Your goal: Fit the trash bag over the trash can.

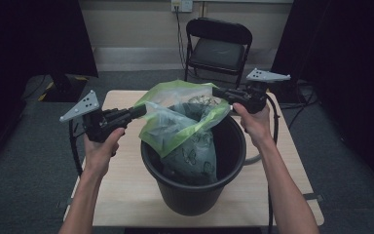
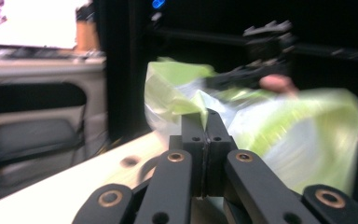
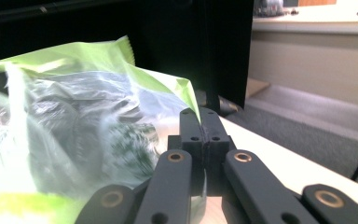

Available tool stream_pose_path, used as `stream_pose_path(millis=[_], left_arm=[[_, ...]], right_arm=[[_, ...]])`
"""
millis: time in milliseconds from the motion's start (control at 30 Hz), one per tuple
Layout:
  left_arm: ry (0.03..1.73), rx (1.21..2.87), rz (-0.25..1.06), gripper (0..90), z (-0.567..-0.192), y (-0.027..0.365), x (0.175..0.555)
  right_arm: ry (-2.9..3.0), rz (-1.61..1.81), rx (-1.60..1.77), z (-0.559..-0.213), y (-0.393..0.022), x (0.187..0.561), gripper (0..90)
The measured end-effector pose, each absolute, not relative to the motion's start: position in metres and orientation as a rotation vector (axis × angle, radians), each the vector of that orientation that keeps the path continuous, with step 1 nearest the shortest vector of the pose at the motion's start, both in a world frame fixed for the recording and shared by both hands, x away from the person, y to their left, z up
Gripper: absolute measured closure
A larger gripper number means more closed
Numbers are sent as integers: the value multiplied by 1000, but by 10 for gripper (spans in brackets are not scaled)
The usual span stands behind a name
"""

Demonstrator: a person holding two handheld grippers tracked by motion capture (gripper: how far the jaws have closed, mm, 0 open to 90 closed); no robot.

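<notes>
Item: bucket (image 1: 193, 187) on the table (image 1: 121, 190) before me, bag (image 1: 185, 122) in it, rising above its rim. My left gripper (image 1: 142, 111) at the bag's left edge, my right gripper (image 1: 215, 91) at its right. Chair (image 1: 217, 46) behind the table.

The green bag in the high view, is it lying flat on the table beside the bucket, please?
No, the green bag hangs partly inside the black bucket, its top edge pinched by the left gripper and right gripper.

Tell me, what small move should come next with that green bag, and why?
Probably lower it a little further. The left tool and right tool each pinch an edge of the green bag, whose bottom already sits inside the black bucket while its top stands above the rim.
</notes>
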State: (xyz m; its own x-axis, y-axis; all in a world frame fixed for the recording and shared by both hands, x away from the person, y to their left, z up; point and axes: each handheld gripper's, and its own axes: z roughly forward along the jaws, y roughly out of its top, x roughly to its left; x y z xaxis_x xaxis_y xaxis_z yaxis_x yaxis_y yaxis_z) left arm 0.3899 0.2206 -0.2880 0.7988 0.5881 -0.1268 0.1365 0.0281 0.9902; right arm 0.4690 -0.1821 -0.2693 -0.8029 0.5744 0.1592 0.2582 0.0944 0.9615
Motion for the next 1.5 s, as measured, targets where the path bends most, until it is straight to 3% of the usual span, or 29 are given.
stream_pose_path(millis=[167,533,633,667,733,833,967,1167,1300,1500], left_arm=[[693,1534,330,900,-317,232,408],[715,1627,291,900,-351,239,398],[705,1620,295,900,-346,240,395],[709,1606,309,875,-343,241,394],[713,1563,323,776,-335,246,392],[710,1526,356,686,-323,253,388],[677,1468,381,656,-305,258,381],[586,1488,342,583,-295,234,386],[584,1557,316,588,-308,220,391],[565,1514,231,589,-314,228,388]], right_arm=[[2153,1753,901,-290,-190,483,900],[2252,1746,950,-340,-201,481,877],[2254,1736,932,-337,-201,479,823],[2245,1726,931,-332,-201,479,753],[2220,1724,924,-322,-203,478,756],[2171,1727,922,-306,-207,477,675],[2112,1724,931,-291,-210,472,604],[2052,1719,929,-273,-208,465,508],[2076,1695,961,-275,-210,469,480],[2144,1655,1046,-308,-209,481,479]])
